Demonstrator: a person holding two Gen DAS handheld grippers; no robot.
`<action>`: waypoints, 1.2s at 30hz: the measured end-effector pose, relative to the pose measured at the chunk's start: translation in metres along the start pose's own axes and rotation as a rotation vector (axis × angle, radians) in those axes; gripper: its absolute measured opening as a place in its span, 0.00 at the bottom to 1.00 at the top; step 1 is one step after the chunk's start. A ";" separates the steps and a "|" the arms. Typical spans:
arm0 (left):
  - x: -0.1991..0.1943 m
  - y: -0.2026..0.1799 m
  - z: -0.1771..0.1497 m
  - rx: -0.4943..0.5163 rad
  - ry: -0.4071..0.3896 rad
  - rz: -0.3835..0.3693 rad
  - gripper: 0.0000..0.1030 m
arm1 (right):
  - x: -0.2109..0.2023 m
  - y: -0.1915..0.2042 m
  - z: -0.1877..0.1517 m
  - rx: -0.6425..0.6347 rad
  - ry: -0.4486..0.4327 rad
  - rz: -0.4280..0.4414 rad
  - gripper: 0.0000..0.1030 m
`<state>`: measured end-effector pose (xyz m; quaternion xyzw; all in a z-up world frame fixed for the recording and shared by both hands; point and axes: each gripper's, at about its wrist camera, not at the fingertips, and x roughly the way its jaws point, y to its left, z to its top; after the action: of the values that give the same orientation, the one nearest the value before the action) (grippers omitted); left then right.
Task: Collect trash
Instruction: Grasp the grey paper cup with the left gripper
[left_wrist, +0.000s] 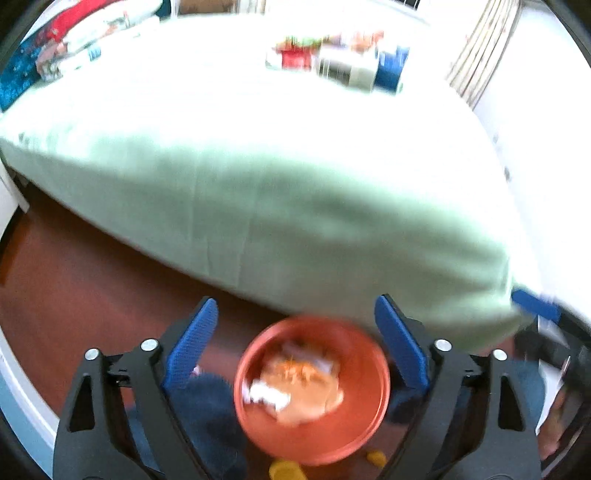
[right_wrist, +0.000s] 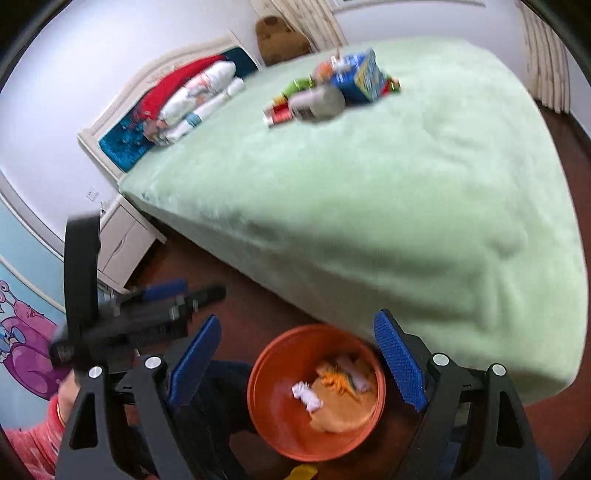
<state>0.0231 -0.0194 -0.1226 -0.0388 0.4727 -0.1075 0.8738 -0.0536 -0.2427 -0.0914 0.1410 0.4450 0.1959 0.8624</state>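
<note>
The left gripper (left_wrist: 295, 350) and right gripper (right_wrist: 297, 354) are both hanging wide open and empty above the orange bin (right_wrist: 266, 417), which is sitting beside the green bed (right_wrist: 369, 206). Only the right wrist view is showing the headboard (right_wrist: 122, 110).

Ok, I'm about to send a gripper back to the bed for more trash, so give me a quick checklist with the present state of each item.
1. Left gripper free to grasp: ok, jaws open, nothing between them.
2. Right gripper free to grasp: ok, jaws open and unloaded.
3. Orange bin ready to receive: ok, upright on the floor beside the bed, with some paper and scraps already in it and room left.
4. Trash left to collect: ok, a pile of cartons and wrappers lies on the green bedspread.
5. Path to the pile: ok, bare bedspread lies between.
6. Which pieces are graspable: cannot tell, the pile is blurred.
</note>
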 end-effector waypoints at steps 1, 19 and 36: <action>-0.002 -0.001 0.011 -0.003 -0.020 -0.003 0.83 | -0.003 0.001 0.002 -0.007 -0.013 -0.001 0.82; 0.105 -0.012 0.214 -0.544 0.020 -0.293 0.87 | -0.015 -0.029 0.006 0.022 -0.071 -0.022 0.82; 0.133 0.000 0.221 -0.705 0.011 -0.289 0.54 | -0.019 -0.050 0.006 0.077 -0.082 -0.016 0.82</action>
<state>0.2780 -0.0562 -0.1097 -0.4027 0.4749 -0.0606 0.7802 -0.0483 -0.2963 -0.0959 0.1784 0.4176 0.1657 0.8754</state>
